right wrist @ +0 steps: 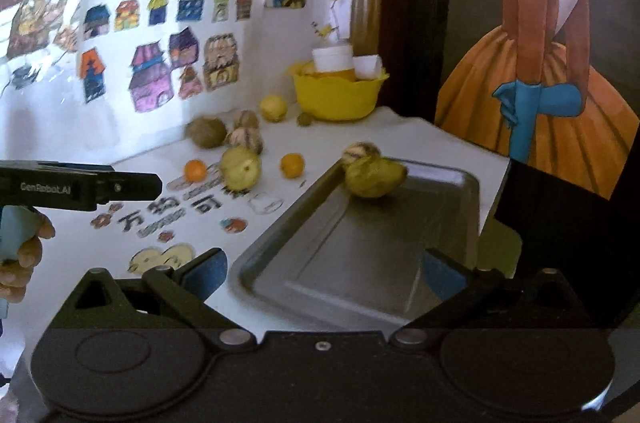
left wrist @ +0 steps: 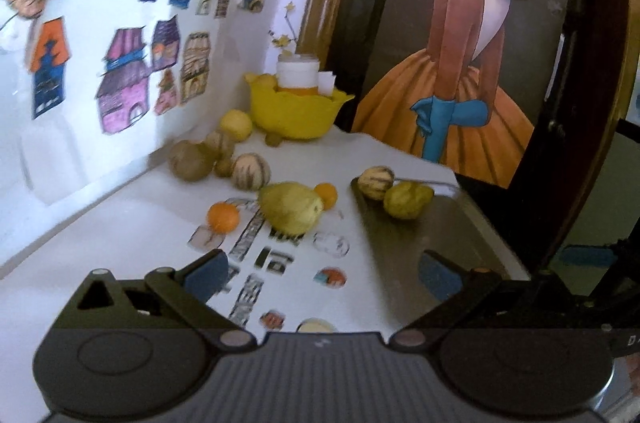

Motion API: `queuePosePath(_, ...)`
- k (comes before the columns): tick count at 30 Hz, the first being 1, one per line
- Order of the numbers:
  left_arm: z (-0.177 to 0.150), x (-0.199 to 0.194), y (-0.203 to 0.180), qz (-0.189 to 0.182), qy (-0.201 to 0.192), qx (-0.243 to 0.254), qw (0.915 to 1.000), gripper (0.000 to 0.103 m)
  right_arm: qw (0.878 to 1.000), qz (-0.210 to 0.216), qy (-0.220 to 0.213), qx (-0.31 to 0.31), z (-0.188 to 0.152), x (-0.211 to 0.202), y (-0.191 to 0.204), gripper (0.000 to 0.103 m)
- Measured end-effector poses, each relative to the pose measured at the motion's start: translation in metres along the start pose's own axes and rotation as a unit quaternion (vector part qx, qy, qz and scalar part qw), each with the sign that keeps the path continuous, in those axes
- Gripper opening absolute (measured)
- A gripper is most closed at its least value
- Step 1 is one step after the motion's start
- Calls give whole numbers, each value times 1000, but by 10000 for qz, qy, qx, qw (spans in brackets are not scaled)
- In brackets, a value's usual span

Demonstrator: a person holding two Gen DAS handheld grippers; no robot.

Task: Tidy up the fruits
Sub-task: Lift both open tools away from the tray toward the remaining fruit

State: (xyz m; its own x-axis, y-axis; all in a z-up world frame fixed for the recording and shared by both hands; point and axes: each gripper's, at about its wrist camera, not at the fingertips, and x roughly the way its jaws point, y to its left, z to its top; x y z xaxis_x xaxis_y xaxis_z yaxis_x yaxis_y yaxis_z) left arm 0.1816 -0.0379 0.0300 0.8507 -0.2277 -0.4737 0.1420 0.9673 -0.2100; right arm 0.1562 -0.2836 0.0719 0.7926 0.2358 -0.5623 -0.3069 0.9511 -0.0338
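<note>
Two fruits are seen at the far corner of the metal tray [right wrist: 360,255]: a yellow-green pear [right wrist: 374,175] and, touching it, a small striped melon [right wrist: 358,151]. The rest are spread over the white desk [left wrist: 120,223] left of the tray: a larger pear [left wrist: 290,209] between two oranges [left wrist: 223,217] [left wrist: 326,195], and further back a striped melon [left wrist: 251,171], a brown round fruit [left wrist: 189,161] and a lemon [left wrist: 236,125]. A yellow bowl [left wrist: 298,113] holding a white-capped jar [left wrist: 298,73] is set at the back corner, with a small brown fruit [left wrist: 274,139] at its foot.

The left gripper [left wrist: 320,273] is held spread and empty above the printed stickers [left wrist: 276,259], its right finger over the tray's near edge. The right gripper [right wrist: 324,273] is likewise spread wide with nothing between its fingers, above the tray's near end.

Only in the right wrist view is the left gripper's black body shown from the side, with the person's hand [right wrist: 22,255] on its handle, and the tray's full outline is given there alone.
</note>
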Motion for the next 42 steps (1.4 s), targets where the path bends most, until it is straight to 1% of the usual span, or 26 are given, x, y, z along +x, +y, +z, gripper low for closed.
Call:
queuePosePath(3,-11,-9,12,-32,132,-35,9999,103,9998,68,160,-41,-5,-3,14,102)
queuePosePath(5,-17,-14,20,-37,270,11,9996,103,9993,238,279,-12,-7,-4,22,102)
queuePosePath(9,-26,-20,36,142,482,158,9986,103,9972,455,589,-116,-9,2,40,102)
queuePosePath(12,-28,-23,49,266,545,174,9980,103,9953,556,686,-390,-10,8,55,102)
queuePosePath(15,-28,-24,62,454,564,304,9969,103,9936,621,737,-591,-10,16,63,102)
queuePosePath(19,-25,-25,78,560,588,278,9963,103,9920,717,766,-698,-8,27,63,102)
queuePosePath(23,-21,-21,86,575,587,279,9962,103,9910,803,814,-695,-3,41,60,102)
queuePosePath(32,-7,2,89,524,626,559,9951,103,9881,918,857,-886,11,72,55,102)
queuePosePath(42,6,33,95,419,667,605,9951,103,9851,981,847,-1131,29,103,49,102)
